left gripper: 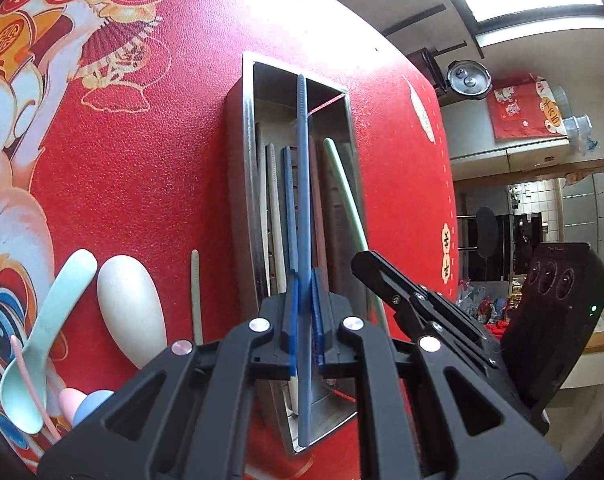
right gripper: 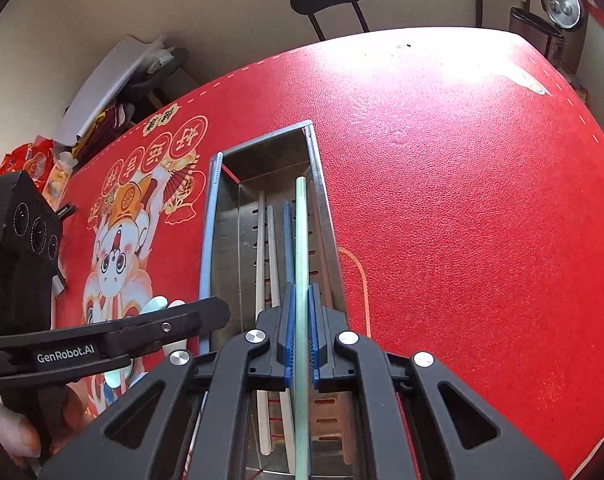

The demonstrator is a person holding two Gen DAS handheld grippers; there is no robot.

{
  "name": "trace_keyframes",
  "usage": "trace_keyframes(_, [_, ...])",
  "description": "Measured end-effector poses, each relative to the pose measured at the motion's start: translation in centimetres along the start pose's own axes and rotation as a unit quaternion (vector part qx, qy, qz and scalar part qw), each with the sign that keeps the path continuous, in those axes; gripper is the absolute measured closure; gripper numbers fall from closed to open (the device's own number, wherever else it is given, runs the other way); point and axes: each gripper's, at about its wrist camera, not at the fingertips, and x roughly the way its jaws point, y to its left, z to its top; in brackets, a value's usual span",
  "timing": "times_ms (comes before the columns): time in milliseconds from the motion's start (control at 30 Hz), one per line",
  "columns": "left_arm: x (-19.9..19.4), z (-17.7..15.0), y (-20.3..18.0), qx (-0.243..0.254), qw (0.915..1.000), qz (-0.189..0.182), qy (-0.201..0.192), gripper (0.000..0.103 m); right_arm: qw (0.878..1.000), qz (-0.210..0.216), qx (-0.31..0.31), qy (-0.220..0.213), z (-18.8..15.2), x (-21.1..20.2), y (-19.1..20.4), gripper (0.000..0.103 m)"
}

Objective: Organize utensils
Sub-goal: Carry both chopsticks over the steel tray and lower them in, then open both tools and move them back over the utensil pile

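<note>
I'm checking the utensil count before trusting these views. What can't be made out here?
- Left view: pink and blue spoons hidden behind the left gripper.
- Right view: near end of the metal tray covered by the right gripper.
- Right view: green chopstick cut off at the bottom edge.

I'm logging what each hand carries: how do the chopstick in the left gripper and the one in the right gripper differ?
Colour: the left gripper holds a blue chopstick; the right gripper holds a pale green chopstick.
Position: in the right wrist view the blue chopstick runs along the left wall of the metal tray, the green one over its inside.
Both are slim, clamped between shut jaws, pointing along the tray.
</note>
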Motion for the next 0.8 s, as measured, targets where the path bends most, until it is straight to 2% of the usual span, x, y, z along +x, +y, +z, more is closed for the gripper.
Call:
trace_keyframes(400, [1.9,0.8,-0.5,0.010,0.9994,0.033,0.004,0.092,1.000,-0.006,0.001,0.008,0.4,0.8,0.1,0.096])
trace_keyframes(600, [2.0,0.7,-1.2,0.026,0.9987,0.043,0.000,0.085,1.000,-0.016,-0.010,-0.001,0.4,-0.2,0.5,0.095])
trace_keyframes(800, [0.2,0.4,-2.4,0.050,0.9968,0.057,-0.026,0.070,0.999,-0.027,-0.019,-0.020,0.0,-2.7,0.7,0.095])
